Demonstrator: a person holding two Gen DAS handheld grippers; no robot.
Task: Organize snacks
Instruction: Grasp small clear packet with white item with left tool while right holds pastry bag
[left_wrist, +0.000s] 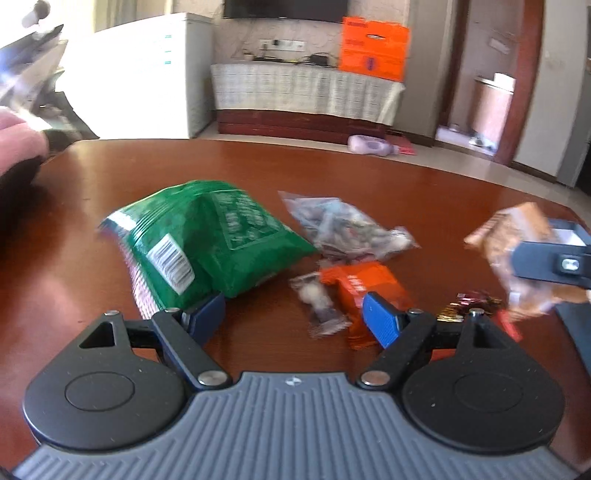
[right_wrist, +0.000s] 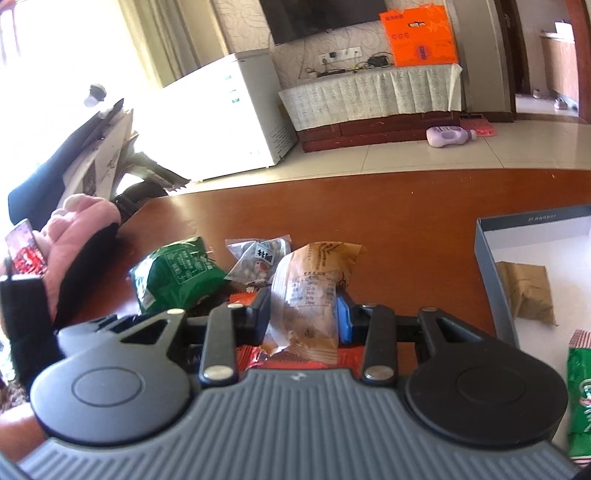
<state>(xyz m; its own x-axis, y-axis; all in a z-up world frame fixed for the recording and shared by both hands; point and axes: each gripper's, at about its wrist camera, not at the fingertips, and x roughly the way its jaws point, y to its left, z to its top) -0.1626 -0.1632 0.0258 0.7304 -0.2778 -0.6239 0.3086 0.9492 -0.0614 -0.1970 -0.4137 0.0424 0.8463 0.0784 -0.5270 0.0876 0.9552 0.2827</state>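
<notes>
My left gripper (left_wrist: 295, 317) is open and empty, low over the brown table (left_wrist: 258, 170). In front of it lie a green snack bag (left_wrist: 207, 243), a clear bag of wrapped sweets (left_wrist: 347, 229), an orange packet (left_wrist: 365, 291) and a small clear packet (left_wrist: 317, 306). My right gripper (right_wrist: 303, 314) is shut on a tan and clear snack packet (right_wrist: 310, 295), held above the table; it also shows in the left wrist view (left_wrist: 517, 251). A grey box (right_wrist: 491, 266) stands to the right with a brown paper packet (right_wrist: 528, 291) inside.
Another green bag (right_wrist: 580, 398) lies at the right near the box. A person's pink sleeve (right_wrist: 77, 236) and a phone (right_wrist: 26, 251) are at the table's left. Small dark wrapped sweets (left_wrist: 469, 302) lie near my left gripper's right finger.
</notes>
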